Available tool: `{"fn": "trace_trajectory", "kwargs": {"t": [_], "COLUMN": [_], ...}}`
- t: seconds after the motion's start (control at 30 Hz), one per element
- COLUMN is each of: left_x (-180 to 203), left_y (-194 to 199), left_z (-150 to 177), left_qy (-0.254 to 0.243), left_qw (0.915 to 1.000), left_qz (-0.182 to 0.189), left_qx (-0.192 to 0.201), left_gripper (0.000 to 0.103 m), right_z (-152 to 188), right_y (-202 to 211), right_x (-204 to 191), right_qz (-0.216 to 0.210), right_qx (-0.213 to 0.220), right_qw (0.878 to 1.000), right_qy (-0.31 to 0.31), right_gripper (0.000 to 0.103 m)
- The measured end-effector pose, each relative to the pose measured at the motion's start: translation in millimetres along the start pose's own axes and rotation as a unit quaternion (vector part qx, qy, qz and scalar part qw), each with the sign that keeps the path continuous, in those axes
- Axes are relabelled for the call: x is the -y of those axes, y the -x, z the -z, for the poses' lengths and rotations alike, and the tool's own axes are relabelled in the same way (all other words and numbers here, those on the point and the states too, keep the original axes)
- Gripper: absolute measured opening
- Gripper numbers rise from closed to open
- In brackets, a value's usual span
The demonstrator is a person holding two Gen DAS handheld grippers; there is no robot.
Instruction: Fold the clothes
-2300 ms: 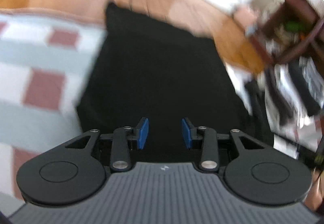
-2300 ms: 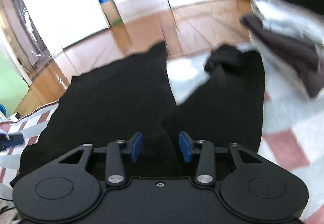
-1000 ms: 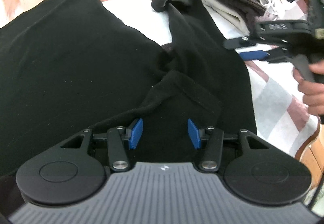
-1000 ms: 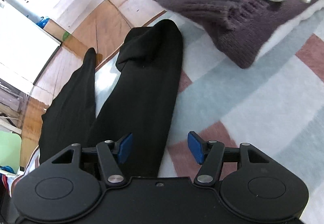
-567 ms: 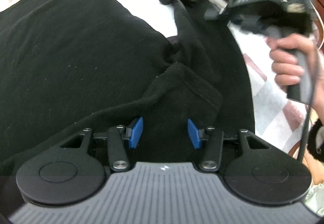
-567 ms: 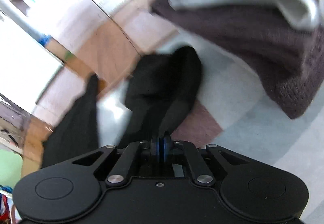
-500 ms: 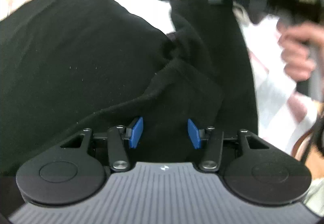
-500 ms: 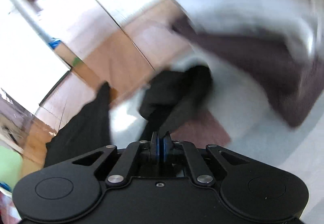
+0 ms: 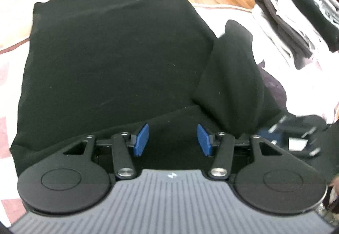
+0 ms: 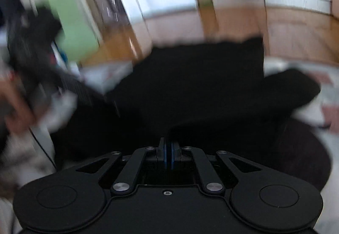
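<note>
Checked bedspread [image 9: 6, 77]; black garment [image 9: 110, 54], stacked clothes [image 9: 292, 28] on it

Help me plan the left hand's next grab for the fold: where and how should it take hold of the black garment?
Probably the near edge of the black garment, the raised fold lying just ahead of the open left gripper. Come straight forward and low, one finger over and one under. The broad middle lies flat, offering nothing to pinch, and the right gripper already holds the sleeve side.

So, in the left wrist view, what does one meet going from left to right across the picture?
Checked cloth → black garment body → black sleeve → stack of folded clothes.
</note>
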State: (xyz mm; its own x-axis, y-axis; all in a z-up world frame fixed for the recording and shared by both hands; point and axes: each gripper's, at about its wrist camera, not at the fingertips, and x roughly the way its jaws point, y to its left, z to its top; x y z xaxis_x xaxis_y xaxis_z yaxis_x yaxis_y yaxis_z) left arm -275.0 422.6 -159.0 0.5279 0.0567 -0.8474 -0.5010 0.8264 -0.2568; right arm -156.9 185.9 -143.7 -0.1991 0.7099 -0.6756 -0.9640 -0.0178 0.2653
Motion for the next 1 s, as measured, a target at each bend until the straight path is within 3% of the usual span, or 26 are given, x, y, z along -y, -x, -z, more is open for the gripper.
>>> {"fn": "trace_trajectory", "kwargs": {"t": [0.07, 0.23, 0.47, 0.5, 0.53, 0.57, 0.63, 0.77, 1.0], "left_x": [7, 47, 103, 106, 105, 106, 96, 71, 25], "left_y": [-1, -24, -89, -93, -94, -93, -71, -30, -5], "left_z": [0, -17, -49, -48, -46, -45, -38, -16, 22], "left_qy": [-0.006, -0.064, -0.144, -0.141, -0.141, -0.142, -0.113, -0.052, 0.020], "left_qw": [0.9999, 0.9958, 0.9866, 0.9872, 0.9876, 0.9883, 0.9922, 0.9954, 0.9933], "left_qz": [0.012, 0.055, 0.076, 0.075, 0.069, 0.055, 0.042, 0.020, 0.013], "left_qx": [0.011, 0.036, -0.010, -0.006, 0.000, 0.003, 0.030, 0.078, 0.113], "left_gripper": [0.050, 0.056, 0.068, 0.061, 0.033, 0.019, 0.013, 0.012, 0.025], "right_z": [12, 11, 10, 10, 11, 11, 12, 8, 1], "right_y": [-12, -6, -8, -6, -5, -4, -3, -4, -7], "right_x": [-4, 2, -2, -2, -2, -2, -2, -5, -5], "right_qz": [0.022, 0.005, 0.016, 0.016, 0.016, 0.015, 0.017, 0.038, 0.068], "right_qx": [-0.023, -0.020, -0.025, -0.026, -0.027, -0.027, -0.030, -0.037, -0.050], "right_qw": [0.999, 0.999, 1.000, 0.999, 0.999, 0.999, 0.999, 0.999, 0.996], "right_qy": [0.007, -0.033, -0.010, -0.010, -0.010, -0.010, -0.008, 0.008, 0.011], "right_gripper": [0.009, 0.013, 0.015, 0.016, 0.017, 0.017, 0.017, 0.017, 0.012]}}
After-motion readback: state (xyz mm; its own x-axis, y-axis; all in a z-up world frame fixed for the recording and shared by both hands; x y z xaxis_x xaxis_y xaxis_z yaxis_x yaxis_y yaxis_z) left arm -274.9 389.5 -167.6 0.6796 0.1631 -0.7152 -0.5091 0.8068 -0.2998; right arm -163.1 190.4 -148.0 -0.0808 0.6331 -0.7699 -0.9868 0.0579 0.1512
